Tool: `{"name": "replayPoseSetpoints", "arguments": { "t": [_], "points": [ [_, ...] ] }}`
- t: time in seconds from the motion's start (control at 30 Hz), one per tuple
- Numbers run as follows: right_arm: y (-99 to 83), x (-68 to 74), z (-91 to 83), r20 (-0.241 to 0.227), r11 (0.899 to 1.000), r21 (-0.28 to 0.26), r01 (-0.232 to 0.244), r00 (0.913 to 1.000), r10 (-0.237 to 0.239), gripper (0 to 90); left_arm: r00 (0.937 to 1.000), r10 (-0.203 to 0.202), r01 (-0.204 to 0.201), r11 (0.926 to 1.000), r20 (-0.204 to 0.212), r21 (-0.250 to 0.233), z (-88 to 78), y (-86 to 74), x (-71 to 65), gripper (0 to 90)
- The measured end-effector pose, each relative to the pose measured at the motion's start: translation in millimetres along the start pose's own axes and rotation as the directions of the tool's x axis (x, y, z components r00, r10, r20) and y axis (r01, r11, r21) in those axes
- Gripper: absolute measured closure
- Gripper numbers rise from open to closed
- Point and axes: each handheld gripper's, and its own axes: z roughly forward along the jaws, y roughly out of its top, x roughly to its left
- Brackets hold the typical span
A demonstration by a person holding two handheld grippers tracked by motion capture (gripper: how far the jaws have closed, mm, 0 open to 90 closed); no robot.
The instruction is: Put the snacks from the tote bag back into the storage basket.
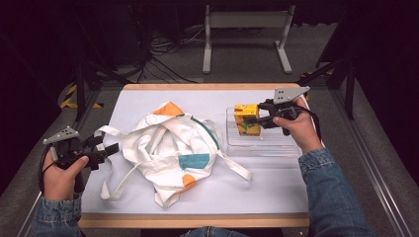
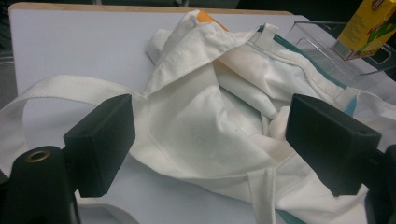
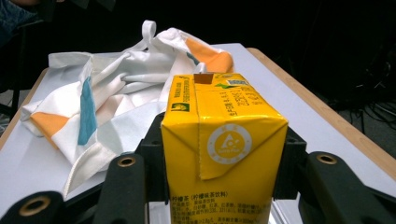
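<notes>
While the carton hangs in the right claw, here is how it stands:

Right claw: the right claw (image 1: 258, 119) has its jaws about half open and pressed on the two sides of the yellow cardboard juice carton (image 3: 223, 149); a firm hold, by the look of it.

Carton's place: it sits upright over the clear plastic tray (image 1: 264, 146) at the right of the white surface (image 1: 276, 187); I can't tell whether its base touches the tray floor.

Left claw: the left claw (image 1: 112, 148) stands wide open at the left edge of the crumpled white cloth tote bag with orange and teal patches (image 1: 170, 148), jaws either side of the bag's folds in the left gripper view, pressing on nothing.

Bag's state: lying collapsed in the middle of the surface, straps (image 1: 111, 174) sprawled out, mouth not held open.

Risk one: I'd say the carton could snag on the folds if it heads for the bag now, because no opening is held up.

Risk two: the smooth carton might slip or tilt if the squeeze eases mid-carry.

Risk three: a loose strap could catch the left claw and drag the bag.
</notes>
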Motion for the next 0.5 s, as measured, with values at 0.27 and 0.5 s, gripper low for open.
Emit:
{"name": "replayPoseSetpoints", "arguments": {
  "t": [0.27, 0.5],
  "points": [
    [-2.5, 0.7, 5.7, -0.038, 1.000, 0.023, 0.018, 0.9991, -0.017, 51.8, 1.0000, -0.002, 0.002, 1.0000, -0.004, 0.003, -1.6, -2.0, -1.4, 16.7],
    [-6.8, 0.1, 11.7, -0.064, 0.998, 0.046, 0.036, 0.9974, -0.033, 51.8, 0.9999, -0.009, 0.009, 0.9999, -0.011, 0.007, -2.4, -4.3, -0.5, 16.5]
  ]
}}
